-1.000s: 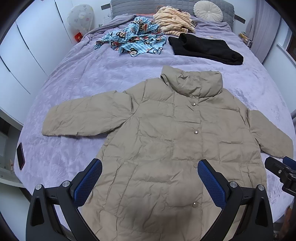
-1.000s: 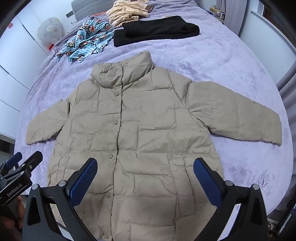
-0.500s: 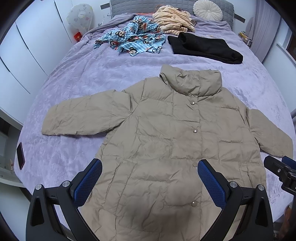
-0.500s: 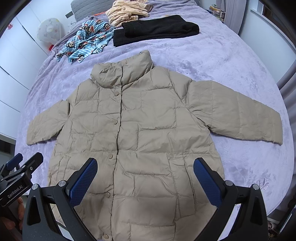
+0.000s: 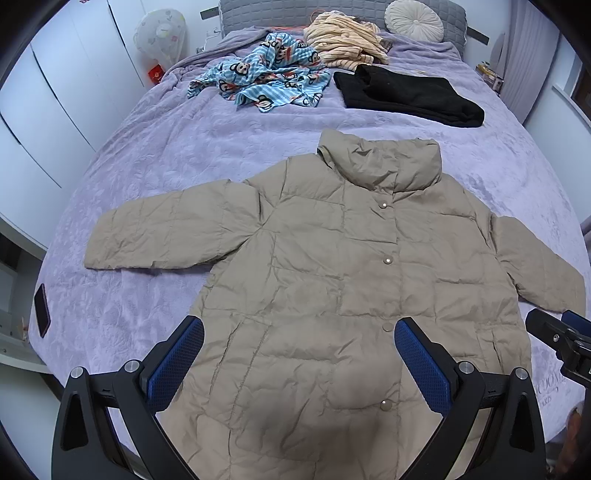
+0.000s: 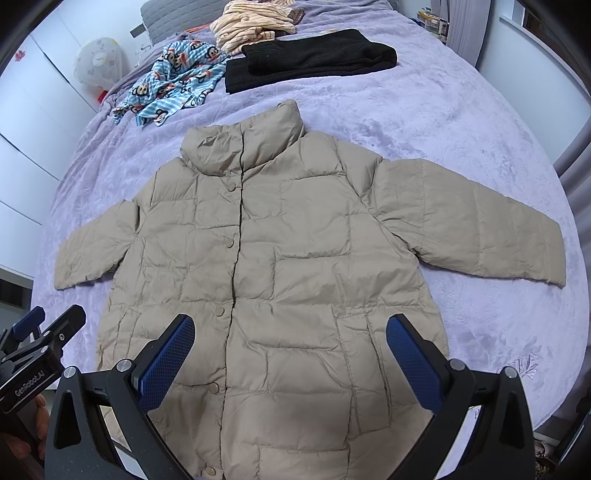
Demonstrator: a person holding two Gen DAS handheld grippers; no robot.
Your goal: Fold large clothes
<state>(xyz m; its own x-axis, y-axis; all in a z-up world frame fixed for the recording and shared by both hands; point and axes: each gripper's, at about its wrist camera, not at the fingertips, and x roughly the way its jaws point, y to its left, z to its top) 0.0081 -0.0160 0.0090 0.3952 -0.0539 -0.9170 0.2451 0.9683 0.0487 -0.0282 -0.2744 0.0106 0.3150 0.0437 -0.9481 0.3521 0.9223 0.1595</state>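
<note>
Lavender bedspread covers a wide bed that fills both views, with white wardrobe doors along its left edge. A beige quilted puffer jacket lies flat and face up on the near half of the bed, snapped shut down the front. Its long axis runs from the near edge toward the headboard, with the stand-up collar pointing at the headboard and the hem at the near edge. Both sleeves stretch out sideways, one toward the left edge and one toward the right edge.

Near the headboard lie a blue monkey-print garment, a striped cream garment and a folded black garment, well apart from the jacket. A round pillow leans on the grey headboard. A dark phone rests by the left edge.

The left gripper hovers over the jacket's lower left half, jaws spread wide, grasping nothing. The right gripper hovers over the lower right half, jaws likewise released.
</note>
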